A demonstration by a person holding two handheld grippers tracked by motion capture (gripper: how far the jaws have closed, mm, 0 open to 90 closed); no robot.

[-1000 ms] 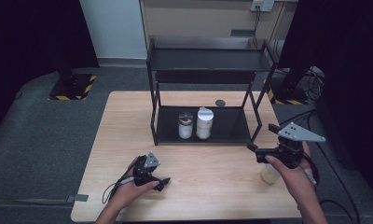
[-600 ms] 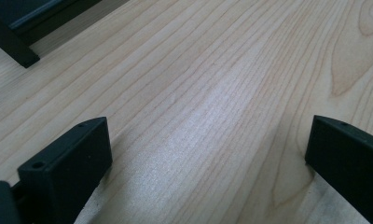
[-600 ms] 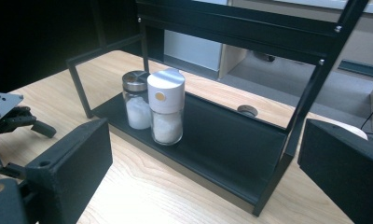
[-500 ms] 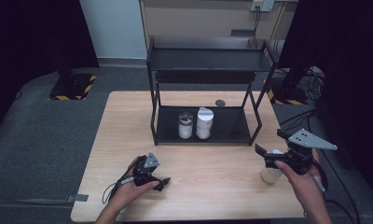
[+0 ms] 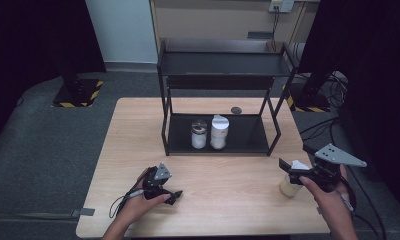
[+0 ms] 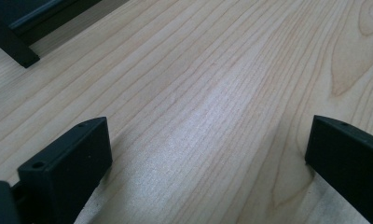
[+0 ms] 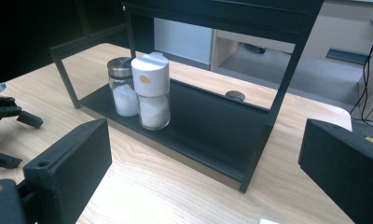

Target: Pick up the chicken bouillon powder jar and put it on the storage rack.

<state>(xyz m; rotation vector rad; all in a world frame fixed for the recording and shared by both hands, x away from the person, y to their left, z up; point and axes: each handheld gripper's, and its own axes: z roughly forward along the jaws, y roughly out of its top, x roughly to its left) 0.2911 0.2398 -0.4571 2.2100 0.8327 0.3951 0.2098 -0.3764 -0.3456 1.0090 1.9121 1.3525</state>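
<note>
My left gripper (image 5: 173, 195) rests open on the wooden table (image 5: 228, 200) near its front left, a hand around it; its jaws stand wide over bare wood (image 6: 208, 140). My right gripper (image 5: 298, 163) hovers open at the front right, just above a small cream jar with a white lid (image 5: 289, 185). The right gripper (image 7: 203, 172) faces a black two-tier shelf (image 7: 208, 126). On its lower tier stand a glass shaker with a metal lid (image 7: 120, 88) and a white-capped jar (image 7: 151, 91), side by side and holding white grains.
A small dark round lid (image 5: 236, 110) lies on the table behind the shelf (image 5: 223, 65). The shelf's top tier is bare. The left gripper (image 7: 7, 114) shows at the left edge of the right gripper view. Cables (image 5: 333, 85) lie on the floor to the right.
My right gripper has drifted toward the person and a little to the right, still open above the cream jar. The left gripper and the jars have not moved.
</note>
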